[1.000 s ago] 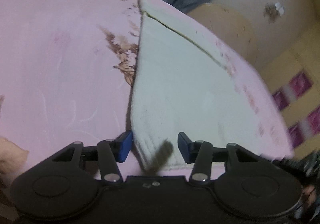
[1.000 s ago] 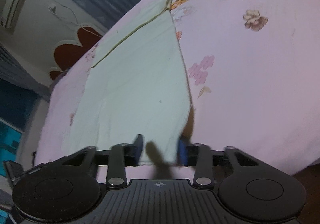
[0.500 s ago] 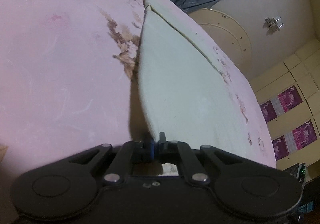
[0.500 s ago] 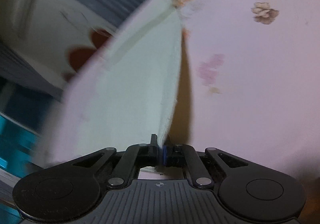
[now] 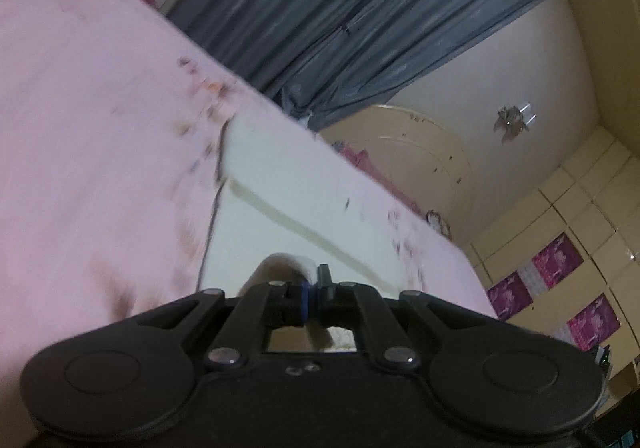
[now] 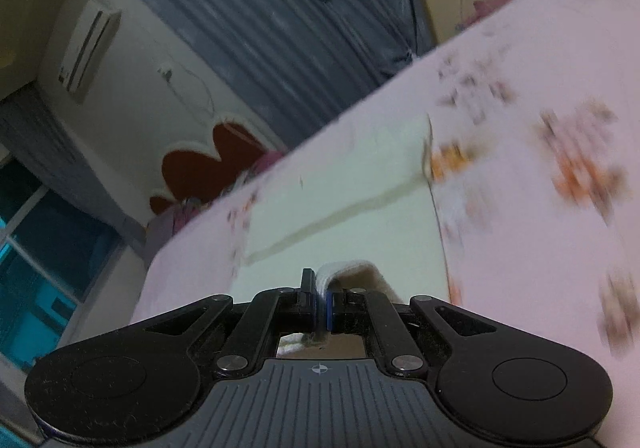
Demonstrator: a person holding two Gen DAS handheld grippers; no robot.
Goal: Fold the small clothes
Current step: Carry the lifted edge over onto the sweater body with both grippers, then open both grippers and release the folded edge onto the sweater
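Pinching a near corner of the pale cloth (image 5: 276,216) apiece, the left gripper (image 5: 311,290) and the right gripper (image 6: 321,298) have their jaws pressed together on the fabric, each corner curled up above the jaws while the rest of the cloth lies flat ahead. Its far edge, a doubled hem, runs across close to the far edge of the pink flowered bedsheet (image 5: 88,136), with bare sheet open to either side. Beyond the bed hang grey curtains (image 5: 360,8) against a cream wall (image 5: 500,60), with an air conditioner (image 6: 90,48) mounted high.
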